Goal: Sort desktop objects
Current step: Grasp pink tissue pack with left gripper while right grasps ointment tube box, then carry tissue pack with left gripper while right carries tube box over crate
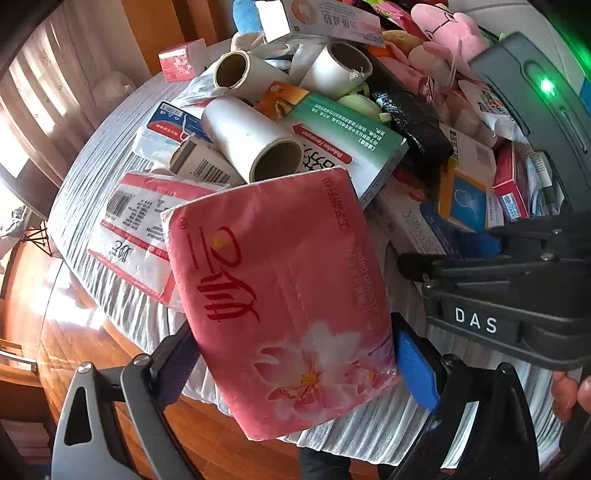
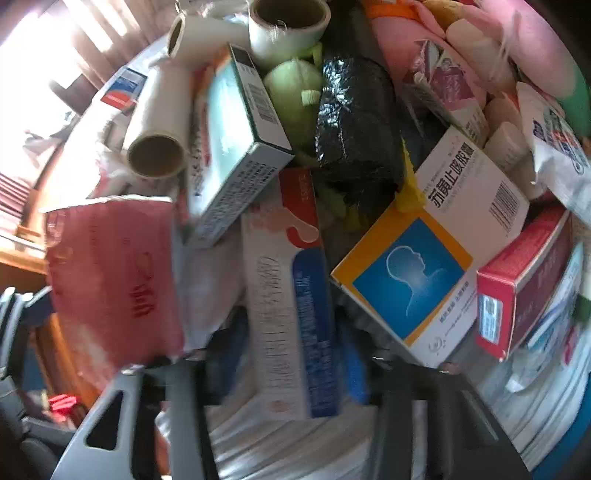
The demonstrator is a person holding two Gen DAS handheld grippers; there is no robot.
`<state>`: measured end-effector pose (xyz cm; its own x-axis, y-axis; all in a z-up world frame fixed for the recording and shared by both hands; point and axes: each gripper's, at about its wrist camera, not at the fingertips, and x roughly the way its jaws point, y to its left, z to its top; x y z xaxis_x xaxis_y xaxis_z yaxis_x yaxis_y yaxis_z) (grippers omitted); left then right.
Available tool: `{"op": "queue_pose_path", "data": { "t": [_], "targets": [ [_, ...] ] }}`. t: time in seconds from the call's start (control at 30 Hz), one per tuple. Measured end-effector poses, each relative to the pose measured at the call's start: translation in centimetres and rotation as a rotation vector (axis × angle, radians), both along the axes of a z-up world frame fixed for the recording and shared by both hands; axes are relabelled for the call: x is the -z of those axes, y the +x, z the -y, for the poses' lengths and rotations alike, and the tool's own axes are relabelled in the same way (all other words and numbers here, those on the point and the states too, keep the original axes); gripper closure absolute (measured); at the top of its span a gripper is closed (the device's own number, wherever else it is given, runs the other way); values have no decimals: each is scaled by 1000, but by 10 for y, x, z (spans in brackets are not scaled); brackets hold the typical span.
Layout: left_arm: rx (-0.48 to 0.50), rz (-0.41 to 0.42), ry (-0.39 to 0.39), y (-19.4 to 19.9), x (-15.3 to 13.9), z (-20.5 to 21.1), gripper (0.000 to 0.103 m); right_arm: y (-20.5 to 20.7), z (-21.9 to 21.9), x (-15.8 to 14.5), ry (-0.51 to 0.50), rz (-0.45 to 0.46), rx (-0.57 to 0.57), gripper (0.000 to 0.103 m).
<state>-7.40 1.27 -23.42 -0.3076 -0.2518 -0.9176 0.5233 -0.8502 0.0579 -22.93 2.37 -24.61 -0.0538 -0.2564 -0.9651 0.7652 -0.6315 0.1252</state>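
In the left wrist view a pink tissue pack (image 1: pixel 280 295) with a flower print hangs tilted above the table's near edge. My left gripper (image 1: pixel 295 363) is shut on it, jaws wide, one pad on each side. The same pack (image 2: pixel 110 277) shows at the left of the right wrist view. There my right gripper (image 2: pixel 291 354) points down into the pile. Its pads sit against both long sides of a white, blue and red box (image 2: pixel 288 295), though the picture is blurred. The right gripper's housing (image 1: pixel 517 295) fills the right of the left wrist view.
The grey striped tablecloth (image 1: pixel 92 184) carries a crowded pile: paper rolls (image 1: pixel 255 144), a green and white box (image 1: pixel 347 140), a black wrapped bundle (image 2: pixel 354 129), an orange and blue box (image 2: pixel 417 280), a red box (image 2: pixel 517 288) and pink plush toys (image 1: pixel 450 26). Wooden floor (image 1: pixel 74 332) lies beyond the edge.
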Motion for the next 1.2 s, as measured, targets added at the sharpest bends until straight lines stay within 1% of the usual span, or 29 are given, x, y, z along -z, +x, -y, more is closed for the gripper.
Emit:
{"op": "queue_pose_path", "data": {
  "t": [0.1, 0.17, 0.27, 0.3, 0.37, 0.43, 0.53, 0.6, 0.63, 0.73, 0.77, 0.83, 0.87, 0.93, 1.03, 1.2],
  "targets": [
    [6, -5, 5, 4, -5, -3, 8, 4, -9, -11, -21, 18, -3, 65],
    [9, -20, 10, 7, -13, -6, 8, 9, -22, -25, -44, 5, -4, 65],
    [21, -65, -1, 8, -33, -16, 8, 16, -48, -54, -100, -9, 4, 65],
    [27, -79, -7, 8, -40, -20, 8, 18, -56, -64, -115, -27, 8, 65],
    [43, -110, -17, -7, -64, -18, 8, 20, -73, -89, -151, -72, 22, 65],
    [66, -149, -30, -10, -85, -25, 8, 21, -89, -113, -189, -117, 42, 65],
    [118, -222, -65, -17, -122, -45, 8, 21, -112, -155, -233, -214, 96, 65],
    [167, -275, -90, -35, -146, -62, 8, 14, -128, -184, -260, -275, 145, 65],
    [188, -296, -98, -37, -155, -69, 8, 11, -142, -202, -277, -318, 181, 65],
    [272, -372, -118, -58, -187, -95, 8, 12, -176, -242, -318, -415, 269, 65],
    [305, -399, -125, -53, -203, -103, 8, 14, -185, -253, -329, -439, 294, 65],
    [373, -450, -141, -64, -229, -123, 8, 16, -208, -279, -354, -503, 361, 65],
    [398, -469, -144, -61, -238, -131, 8, 19, -217, -288, -361, -526, 387, 65],
    [465, -506, -143, -70, -259, -153, 8, 25, -243, -312, -379, -576, 450, 65],
    [570, -554, -139, -84, -289, -188, 8, 35, -282, -339, -387, -638, 539, 65],
    [724, -587, -107, -109, -324, -245, 8, 36, -342, -368, -353, -716, 675, 65]
  ]
}}
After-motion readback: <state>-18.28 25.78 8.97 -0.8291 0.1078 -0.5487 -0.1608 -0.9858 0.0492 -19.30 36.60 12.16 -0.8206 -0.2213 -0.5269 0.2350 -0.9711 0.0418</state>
